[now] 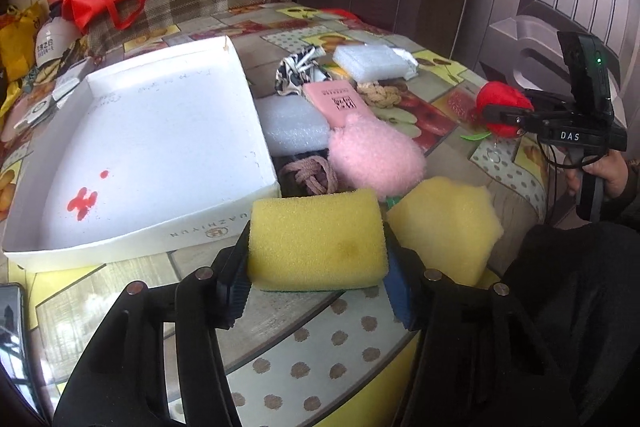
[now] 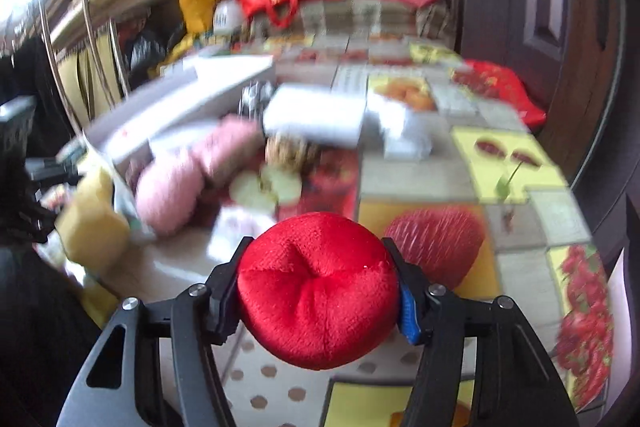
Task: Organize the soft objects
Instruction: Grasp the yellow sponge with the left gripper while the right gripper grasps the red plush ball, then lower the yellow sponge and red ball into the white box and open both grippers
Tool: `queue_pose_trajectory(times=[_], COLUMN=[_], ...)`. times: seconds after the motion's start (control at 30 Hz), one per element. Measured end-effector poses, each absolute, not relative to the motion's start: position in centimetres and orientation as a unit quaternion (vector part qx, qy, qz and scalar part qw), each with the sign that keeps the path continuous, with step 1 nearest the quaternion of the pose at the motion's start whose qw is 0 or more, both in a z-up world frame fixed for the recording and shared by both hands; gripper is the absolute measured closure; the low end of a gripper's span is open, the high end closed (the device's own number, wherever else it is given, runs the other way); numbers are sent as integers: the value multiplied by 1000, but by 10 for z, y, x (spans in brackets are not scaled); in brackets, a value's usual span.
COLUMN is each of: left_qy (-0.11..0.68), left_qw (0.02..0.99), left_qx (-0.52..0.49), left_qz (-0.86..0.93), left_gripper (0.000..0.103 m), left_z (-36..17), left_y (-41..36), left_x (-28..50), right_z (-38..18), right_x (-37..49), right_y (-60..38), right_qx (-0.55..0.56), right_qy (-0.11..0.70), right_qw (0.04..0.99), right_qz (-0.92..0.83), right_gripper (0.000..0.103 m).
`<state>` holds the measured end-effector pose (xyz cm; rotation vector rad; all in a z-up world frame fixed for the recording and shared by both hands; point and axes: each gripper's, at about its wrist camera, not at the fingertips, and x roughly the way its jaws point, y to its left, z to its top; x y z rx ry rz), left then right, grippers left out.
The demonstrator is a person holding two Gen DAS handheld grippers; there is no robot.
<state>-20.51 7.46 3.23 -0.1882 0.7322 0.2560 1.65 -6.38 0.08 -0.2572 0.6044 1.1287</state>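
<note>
Yellow foam, a rectangular block of sponge (image 1: 318, 241) with a green underside, sits between the two black fingers of the left gripper (image 1: 316, 263), whose pads press on its two short sides. It is at the near edge of the table (image 1: 320, 347), which a fruit-pattern cloth covers. Just beside it to the right is a second yellow sponge piece (image 1: 444, 227) with an uneven outline. Behind them lie a fluffy pink plush toy (image 1: 376, 155), a pink knotted rope (image 1: 310, 175), a white foam pad (image 1: 294, 125) and a flat pink packet (image 1: 340, 103). A shallow white cardboard box lid (image 1: 160, 131) with red spots inside takes the left part of the table.

The right gripper (image 2: 318, 287) is closed on a round red plush ball (image 2: 318, 291), its pads tight against both sides, above the right near part of the table. The right wrist view is blurred farther away.
</note>
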Motion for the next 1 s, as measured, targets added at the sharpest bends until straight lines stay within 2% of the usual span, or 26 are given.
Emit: queue_pose_trajectory(times=[0.27,0.33,0.43,1.0], left_qy=[195,173,150,146], left_qw=[958,953,951,930], left_qx=[-30,-7,-33,-57], left_qz=[210,247,267,333], left_gripper=[46,46,46,46], left_z=[70,69,69,63], left_y=[84,91,104,139], left_x=[-232,-237,-245,-256], right_z=[42,40,31,38], right_x=[41,46,50,22], right_y=[-72,-68,-59,-8], right_qx=[26,38,31,-9], right_qy=[190,169,162,138], right_qw=[844,863,873,846], right_qz=[501,475,458,515], right_gripper=[41,41,41,41])
